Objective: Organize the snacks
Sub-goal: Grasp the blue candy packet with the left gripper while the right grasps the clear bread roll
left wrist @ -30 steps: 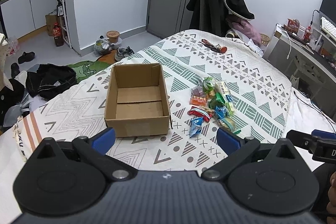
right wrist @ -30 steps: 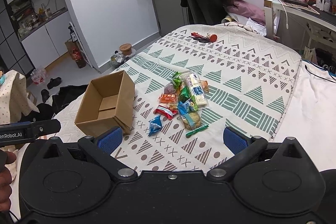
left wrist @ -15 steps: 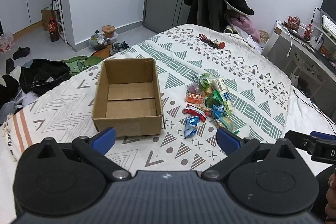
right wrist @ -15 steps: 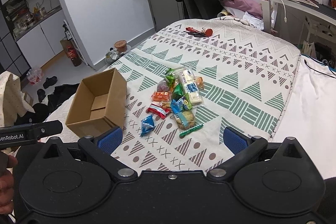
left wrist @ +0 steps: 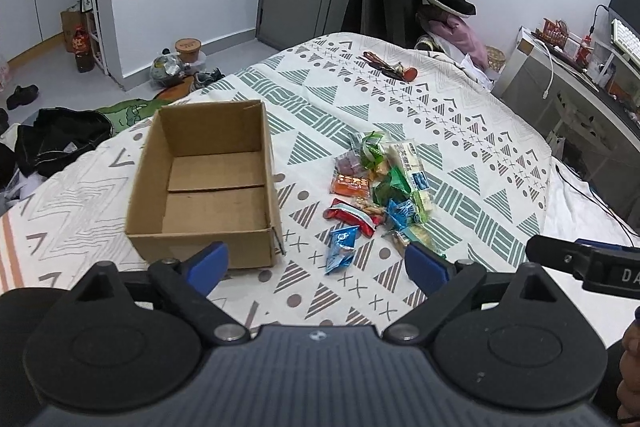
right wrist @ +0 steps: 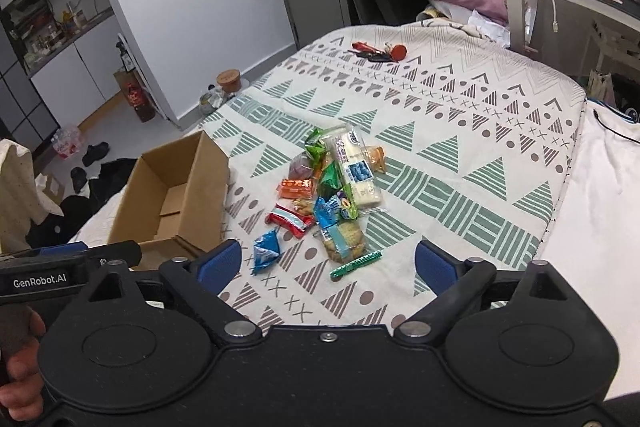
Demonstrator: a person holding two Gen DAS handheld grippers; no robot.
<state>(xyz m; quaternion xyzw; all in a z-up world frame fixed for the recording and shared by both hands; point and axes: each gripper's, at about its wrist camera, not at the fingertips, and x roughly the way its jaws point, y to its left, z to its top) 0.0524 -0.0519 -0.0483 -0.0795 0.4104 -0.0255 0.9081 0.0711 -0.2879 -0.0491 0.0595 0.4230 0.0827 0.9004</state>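
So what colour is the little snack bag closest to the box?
Blue, with some white on it: the small snack bag shows best in the left wrist view.

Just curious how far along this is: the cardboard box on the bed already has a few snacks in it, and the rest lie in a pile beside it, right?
Not quite. The box is empty, as the left wrist view shows. All the snacks lie in the pile beside it.

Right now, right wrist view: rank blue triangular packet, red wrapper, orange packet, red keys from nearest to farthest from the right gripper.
1. blue triangular packet: just ahead of the right gripper, toward its left finger.
2. red wrapper: next, beyond the blue one.
3. orange packet: mid-pile, left side.
4. red keys: far end of the bedspread.
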